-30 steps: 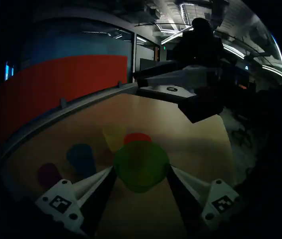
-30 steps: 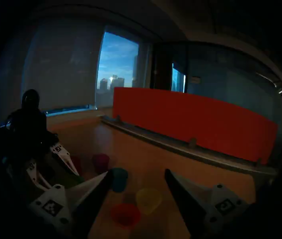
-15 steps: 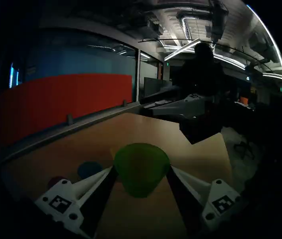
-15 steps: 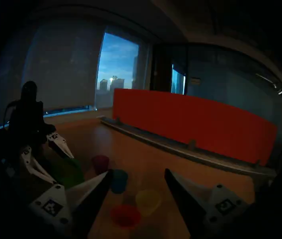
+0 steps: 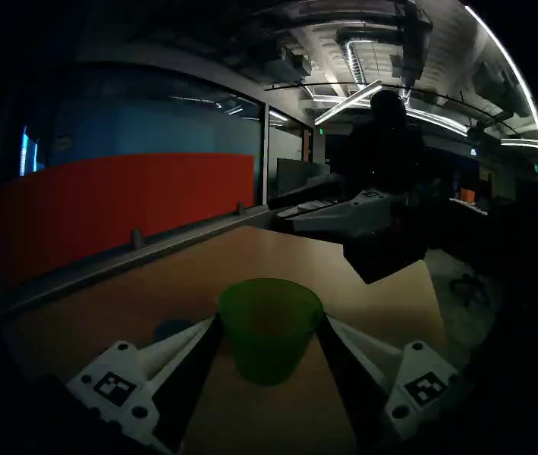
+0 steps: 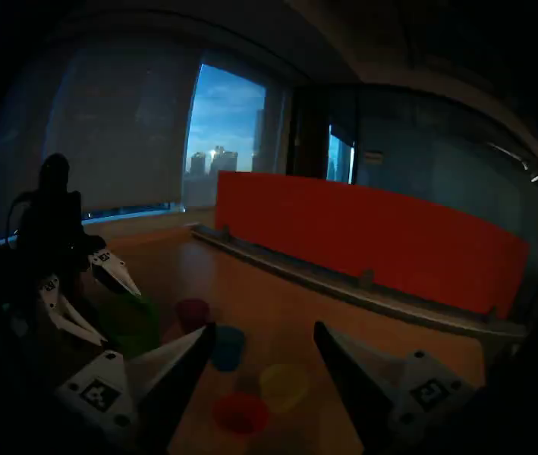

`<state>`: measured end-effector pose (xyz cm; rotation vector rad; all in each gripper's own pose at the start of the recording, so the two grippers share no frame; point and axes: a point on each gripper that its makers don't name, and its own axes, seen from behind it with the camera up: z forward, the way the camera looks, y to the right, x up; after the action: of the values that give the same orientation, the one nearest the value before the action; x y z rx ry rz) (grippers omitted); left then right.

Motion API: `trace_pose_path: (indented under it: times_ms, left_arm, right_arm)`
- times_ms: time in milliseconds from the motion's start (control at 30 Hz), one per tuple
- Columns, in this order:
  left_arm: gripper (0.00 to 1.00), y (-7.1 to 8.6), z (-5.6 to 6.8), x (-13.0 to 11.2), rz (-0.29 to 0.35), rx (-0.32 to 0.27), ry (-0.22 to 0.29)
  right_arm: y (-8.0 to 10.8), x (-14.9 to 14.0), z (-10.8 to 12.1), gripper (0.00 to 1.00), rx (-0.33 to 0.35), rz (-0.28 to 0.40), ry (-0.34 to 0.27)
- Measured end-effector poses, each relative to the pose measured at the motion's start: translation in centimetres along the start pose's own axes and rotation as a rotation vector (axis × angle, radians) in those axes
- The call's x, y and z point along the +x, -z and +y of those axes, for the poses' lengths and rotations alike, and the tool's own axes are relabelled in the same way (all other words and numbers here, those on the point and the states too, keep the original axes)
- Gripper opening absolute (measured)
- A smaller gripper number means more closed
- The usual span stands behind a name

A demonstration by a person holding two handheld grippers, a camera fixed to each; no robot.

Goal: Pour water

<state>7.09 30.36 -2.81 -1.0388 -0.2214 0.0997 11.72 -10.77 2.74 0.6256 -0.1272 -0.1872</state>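
Gripping the green cup [image 5: 270, 334] on both sides, the left claw [image 5: 269, 320] holds it upright over the wooden surface [image 5: 284, 258]. The cup's contents cannot be determined. The right claw [image 6: 263, 327] is open and holds nothing. Ahead of it, four cups stand apart on the surface: a magenta cup [image 6: 192, 312], a blue cup [image 6: 228, 346], a yellow cup [image 6: 285, 383] and a red cup [image 6: 240, 413]. Their interiors are too dim to read.
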Motion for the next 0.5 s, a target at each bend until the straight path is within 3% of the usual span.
trace_pose_path:
  times_ms: [500]
  left_arm:
    - [0.86,2.3,-2.1,1.2,0.034,0.058,0.023]
  right_arm:
    - [-0.7,-0.3,-0.6,0.95,0.028,-0.012,-0.001]
